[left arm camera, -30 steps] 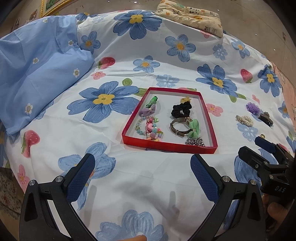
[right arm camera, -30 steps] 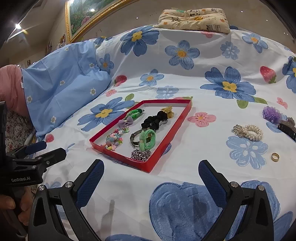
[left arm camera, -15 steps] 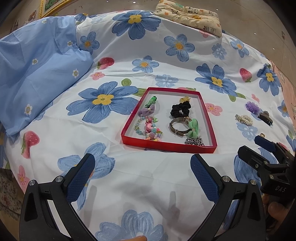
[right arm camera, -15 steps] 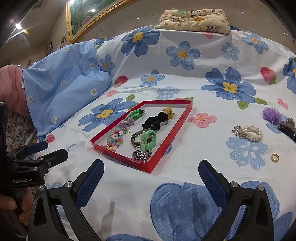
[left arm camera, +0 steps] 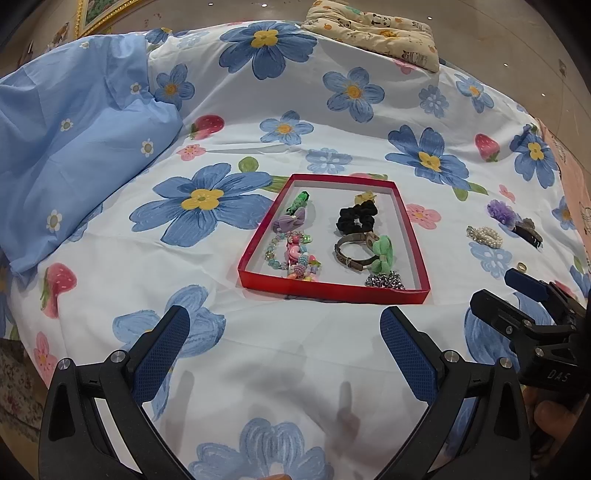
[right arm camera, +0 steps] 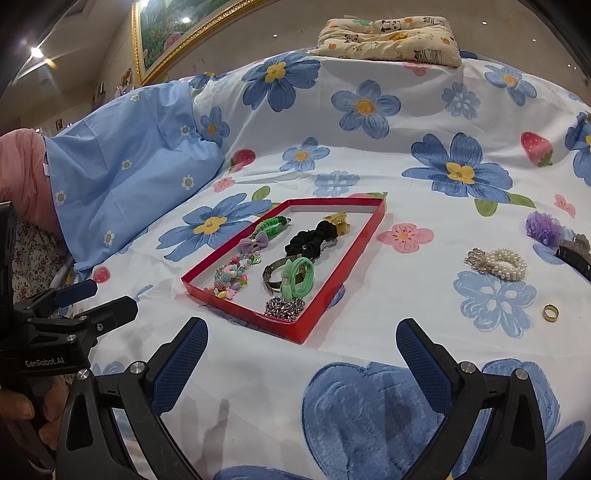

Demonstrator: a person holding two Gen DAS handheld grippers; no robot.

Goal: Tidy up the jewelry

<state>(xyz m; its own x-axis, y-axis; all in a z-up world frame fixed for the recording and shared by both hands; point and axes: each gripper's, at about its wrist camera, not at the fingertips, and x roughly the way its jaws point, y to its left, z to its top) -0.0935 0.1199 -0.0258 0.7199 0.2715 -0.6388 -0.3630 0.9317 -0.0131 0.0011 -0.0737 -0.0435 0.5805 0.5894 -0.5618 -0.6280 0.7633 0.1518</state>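
Jewelry pieces fill my shallow red cardboard tray (left arm camera: 332, 289) on the white bedsheet with blue flowers (left arm camera: 295, 350); a gilt-framed painting (right arm camera: 177, 33) hangs behind. My left gripper (left arm camera: 284, 332) and right gripper (right arm camera: 301, 345) both hover spread apart, holding nothing.

Left gripper (left arm camera: 284, 325): held low, jaws spread wide, nothing between the blue-padded fingers (left arm camera: 162, 350).
Left gripper seen from the right wrist camera: black body at the left edge, marked "GenRobot.AI", fingers pointing to the right.
Left hand (right arm camera: 22, 413): wrapped around the gripper's handle, fingertips showing.
Right gripper (right arm camera: 301, 338): also low, jaws wide apart, nothing held.
Right hand (left arm camera: 554, 424): partly visible under the right gripper's black body, gripping it.
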